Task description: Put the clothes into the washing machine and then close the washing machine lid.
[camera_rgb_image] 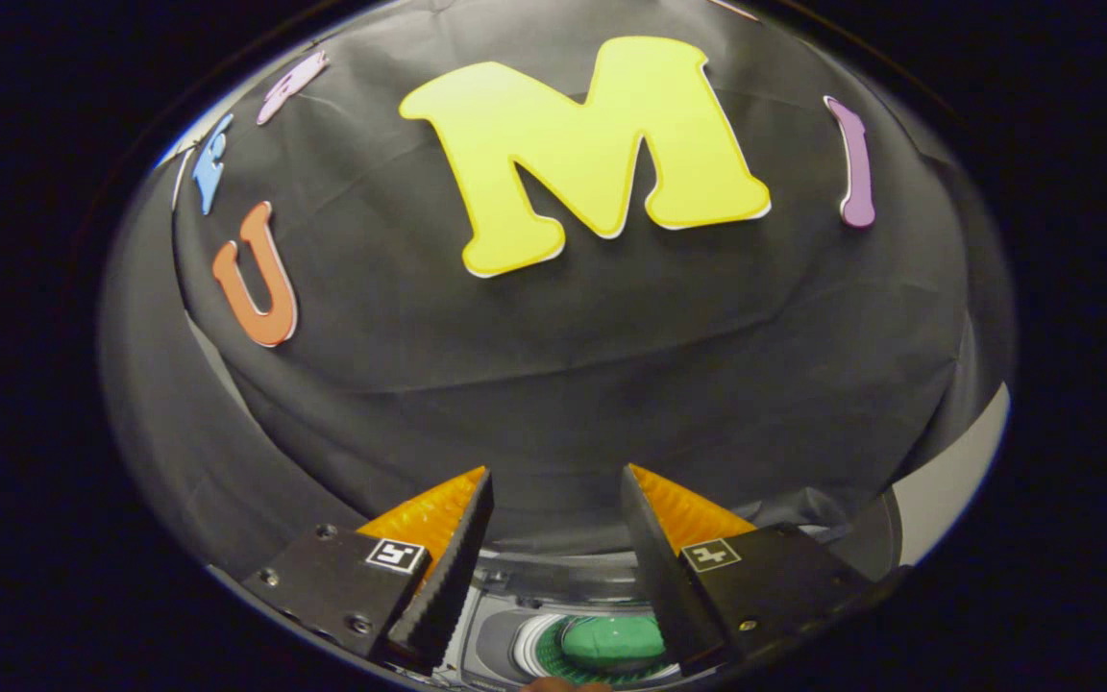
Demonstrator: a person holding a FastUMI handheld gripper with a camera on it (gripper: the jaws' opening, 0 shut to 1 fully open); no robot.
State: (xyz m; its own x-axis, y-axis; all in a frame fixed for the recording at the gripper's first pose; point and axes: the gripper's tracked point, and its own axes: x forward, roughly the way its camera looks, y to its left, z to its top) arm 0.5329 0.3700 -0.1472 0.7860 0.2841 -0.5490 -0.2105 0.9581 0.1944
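Hovering above the open top of a grey and white washing machine, the hand-held gripper points forward and slightly upward toward the black cloth wall of the booth, so that the wall lies well beyond its fingertips and the machine sits low, beneath and between the two fingers. The fingers stand wide apart, with a clear gap between them, and nothing is held or touched by either one. Each finger tapers to a wedge, and the ribbed inner faces turn toward one another across the gap. Small square black-and-white markers sit on the dark blocks that carry the fingers.

Down in the gap, below the fingertips, the round drum opening of the washing machine shows with a pale ring around it. Inside the drum lies a green piece of clothing, a smooth rounded bundle resting in the tub, nearer the right finger than the left. The grey top panel of the machine runs across just behind the drum, between the two fingers. Whether the lid is raised cannot be told, though the drum is uncovered.

At the very bottom, below the drum, a small sliver of a person's hand shows. Off to the right of the right finger, a pale strip of surface runs beside the cloth wall.
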